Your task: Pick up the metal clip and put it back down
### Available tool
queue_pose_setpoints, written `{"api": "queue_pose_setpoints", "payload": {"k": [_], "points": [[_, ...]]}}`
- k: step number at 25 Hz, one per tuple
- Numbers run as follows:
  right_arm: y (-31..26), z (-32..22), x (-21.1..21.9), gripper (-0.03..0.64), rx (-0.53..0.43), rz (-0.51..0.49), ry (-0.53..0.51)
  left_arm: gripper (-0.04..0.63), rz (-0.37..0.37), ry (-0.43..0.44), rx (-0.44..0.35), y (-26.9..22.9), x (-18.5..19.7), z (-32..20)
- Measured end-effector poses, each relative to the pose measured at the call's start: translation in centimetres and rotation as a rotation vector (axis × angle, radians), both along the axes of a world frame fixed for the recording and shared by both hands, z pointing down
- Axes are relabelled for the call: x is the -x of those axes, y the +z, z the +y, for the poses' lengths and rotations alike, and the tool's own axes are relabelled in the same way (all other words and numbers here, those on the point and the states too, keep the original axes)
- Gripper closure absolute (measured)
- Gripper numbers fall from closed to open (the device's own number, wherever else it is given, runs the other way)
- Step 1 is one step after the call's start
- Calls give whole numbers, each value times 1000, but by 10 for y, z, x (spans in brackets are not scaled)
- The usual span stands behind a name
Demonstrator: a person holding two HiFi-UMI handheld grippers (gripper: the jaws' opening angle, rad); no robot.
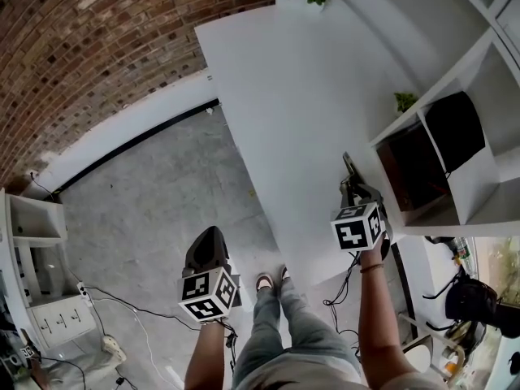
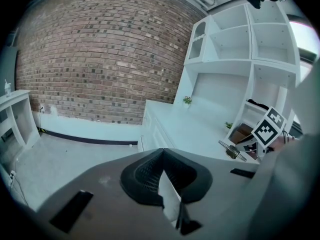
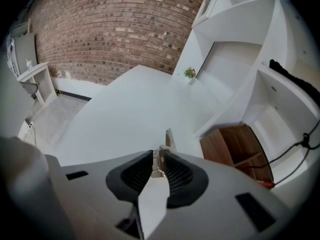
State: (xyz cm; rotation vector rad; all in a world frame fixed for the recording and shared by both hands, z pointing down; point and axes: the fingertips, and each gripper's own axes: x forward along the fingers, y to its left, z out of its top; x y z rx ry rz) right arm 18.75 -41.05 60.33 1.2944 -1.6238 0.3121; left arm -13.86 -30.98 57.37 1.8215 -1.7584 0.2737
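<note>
The right gripper (image 3: 158, 160) was pinched shut on the metal clip (image 3: 168, 139), holding it over the near end of the white table (image 3: 125, 109). Only a narrow part of the clip seemed to sit between the pads, so it could have twisted loose, and a careless release risked it skidding off the table's near edge. The left gripper (image 2: 162, 156), jaws together and empty, hung beside the table
</note>
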Motion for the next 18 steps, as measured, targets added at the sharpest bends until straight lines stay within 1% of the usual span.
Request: {"api": "queue_pose_setpoints", "payload": {"k": [6,13,14,17,18], "points": [[-19,8,2,545,-49,-52,4,584,-7,10,-30,-17,-2,4],[-54,23,4,545,-133,-144,5,584,-11,22,-81,-44,-7,12],[-61,27,5,545,-146,-173,8,584,-8,25,-91,-48,-9,12],[-85,40,9,548,-188,-320,43,584,2,40,-132,-64,-14,9],[-93,44,8,549,-206,-352,52,584,3,48,-148,-70,-17,7]]}}
